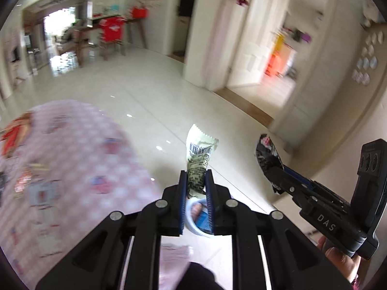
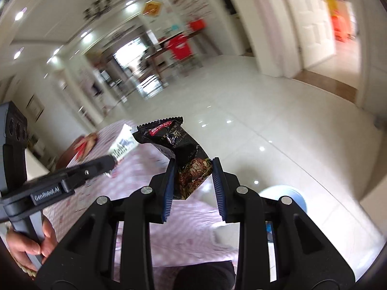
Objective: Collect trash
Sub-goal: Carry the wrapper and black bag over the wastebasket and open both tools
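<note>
Cream wrapper [image 1: 199,162] with black print is sticking up, clamped in the left tongs [image 1: 196,181]. Right tongs [image 2: 193,176] are gripping a crumpled black snack wrapper [image 2: 180,154] above the pink-checked surface [image 2: 145,166].

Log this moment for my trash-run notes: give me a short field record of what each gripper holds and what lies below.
left gripper: shut on pale wrapper
right gripper: shut on black wrapper
height: both held in the air
below: pink checked tablecloth, glossy tiled floor
bin: white-and-blue container on the floor, partly hidden
image quality: background motion-blurred
</note>
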### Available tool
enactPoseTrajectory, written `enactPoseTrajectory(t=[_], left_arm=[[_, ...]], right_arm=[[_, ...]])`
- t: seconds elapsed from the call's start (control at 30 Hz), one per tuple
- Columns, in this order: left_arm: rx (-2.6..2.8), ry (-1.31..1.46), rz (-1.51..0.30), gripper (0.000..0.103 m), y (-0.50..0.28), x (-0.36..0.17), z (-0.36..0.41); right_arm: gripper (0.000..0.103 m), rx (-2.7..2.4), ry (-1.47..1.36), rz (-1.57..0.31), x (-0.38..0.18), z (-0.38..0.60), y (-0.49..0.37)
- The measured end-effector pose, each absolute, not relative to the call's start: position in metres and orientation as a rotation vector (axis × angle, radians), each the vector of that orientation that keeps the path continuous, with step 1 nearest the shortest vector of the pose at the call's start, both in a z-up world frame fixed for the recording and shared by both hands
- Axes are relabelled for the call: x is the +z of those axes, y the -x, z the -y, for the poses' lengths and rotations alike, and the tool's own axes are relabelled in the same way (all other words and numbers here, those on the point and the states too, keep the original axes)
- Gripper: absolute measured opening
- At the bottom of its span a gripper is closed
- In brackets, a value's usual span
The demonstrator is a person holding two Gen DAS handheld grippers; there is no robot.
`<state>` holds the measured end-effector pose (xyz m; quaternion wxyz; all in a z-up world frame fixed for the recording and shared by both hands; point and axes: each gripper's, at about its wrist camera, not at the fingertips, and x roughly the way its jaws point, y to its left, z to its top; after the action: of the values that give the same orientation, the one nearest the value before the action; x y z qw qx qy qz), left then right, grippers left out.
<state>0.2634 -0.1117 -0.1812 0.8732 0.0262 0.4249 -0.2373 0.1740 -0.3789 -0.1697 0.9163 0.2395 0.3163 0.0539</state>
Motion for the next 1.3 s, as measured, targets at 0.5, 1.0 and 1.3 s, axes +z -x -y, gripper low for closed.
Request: enactPoseTrajectory(t=[0.5,1.0,1.3], left_arm=[[-0.598,-0.125,-1.007,0.068,-0.278,-0.242,0.226],[-0.519,-0.126,-1.003,0.072,-0.282,-0.241,0.204],[-0.492,-0.102,-0.994,0.072,-0.286,-0.235,0.187]], right_arm=[[0.029,-0.067,-0.645,-0.642,-0.215,0.468,-0.134],[0.029,-0.023,-0.655,-0.675,-0.225,0.468,-0.151],[0.03,-0.018,-0.654,-0.674,-0.225,0.465,-0.157]])
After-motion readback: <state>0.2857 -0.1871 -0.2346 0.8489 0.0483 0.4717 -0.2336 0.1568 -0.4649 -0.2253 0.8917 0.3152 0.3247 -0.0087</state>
